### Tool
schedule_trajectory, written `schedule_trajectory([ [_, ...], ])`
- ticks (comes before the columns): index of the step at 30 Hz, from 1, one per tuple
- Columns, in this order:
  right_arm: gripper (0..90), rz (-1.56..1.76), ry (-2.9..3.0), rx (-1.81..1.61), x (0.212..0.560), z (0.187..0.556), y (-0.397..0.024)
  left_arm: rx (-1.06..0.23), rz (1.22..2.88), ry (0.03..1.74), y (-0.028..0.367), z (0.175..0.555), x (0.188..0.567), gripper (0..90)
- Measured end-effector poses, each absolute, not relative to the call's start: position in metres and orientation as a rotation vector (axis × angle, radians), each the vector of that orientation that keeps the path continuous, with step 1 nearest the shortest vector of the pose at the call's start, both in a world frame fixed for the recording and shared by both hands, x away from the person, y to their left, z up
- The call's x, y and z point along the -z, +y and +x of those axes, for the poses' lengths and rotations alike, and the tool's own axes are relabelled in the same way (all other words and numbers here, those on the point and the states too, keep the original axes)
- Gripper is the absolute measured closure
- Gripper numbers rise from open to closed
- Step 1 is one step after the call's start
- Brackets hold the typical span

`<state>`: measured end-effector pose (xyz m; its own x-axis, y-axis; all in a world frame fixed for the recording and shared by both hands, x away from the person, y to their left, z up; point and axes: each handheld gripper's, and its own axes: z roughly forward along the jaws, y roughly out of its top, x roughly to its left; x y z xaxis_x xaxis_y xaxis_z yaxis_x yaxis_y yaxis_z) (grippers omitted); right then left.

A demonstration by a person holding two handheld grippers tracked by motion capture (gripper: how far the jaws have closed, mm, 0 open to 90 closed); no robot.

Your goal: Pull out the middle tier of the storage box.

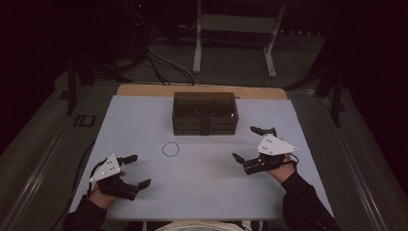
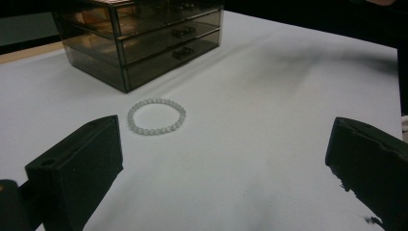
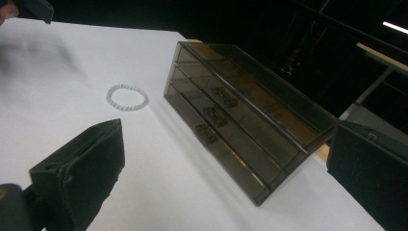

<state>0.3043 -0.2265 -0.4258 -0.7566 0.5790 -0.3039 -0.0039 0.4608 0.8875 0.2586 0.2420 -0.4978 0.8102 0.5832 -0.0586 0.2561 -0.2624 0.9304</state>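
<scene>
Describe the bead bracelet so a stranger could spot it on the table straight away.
Start at the white table and find the smoky three-drawer box near its far edge. Just in front of that box, toward the person and slightly left, lies the bracelet, flat on the surface. It is a small ring of pale round beads, the only loose item there.

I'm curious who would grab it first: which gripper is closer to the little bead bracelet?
Left. The left gripper sits just below-left of the bracelet; the right gripper is farther off, to its right.
</scene>
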Motion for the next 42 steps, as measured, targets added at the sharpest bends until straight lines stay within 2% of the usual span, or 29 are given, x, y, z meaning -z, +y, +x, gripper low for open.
schedule_trajectory([
  [25,0.0,0.346,2.147,-1.123,0.430,0.329,-0.185,-0.353,1.853,0.633,0.242,0.258,0.498,0.9],
  [42,0.0,0.275,2.157,-0.930,0.446,0.338,-0.154,-0.349,1.853,0.630,0.242,0.259,0.498,0.9],
])
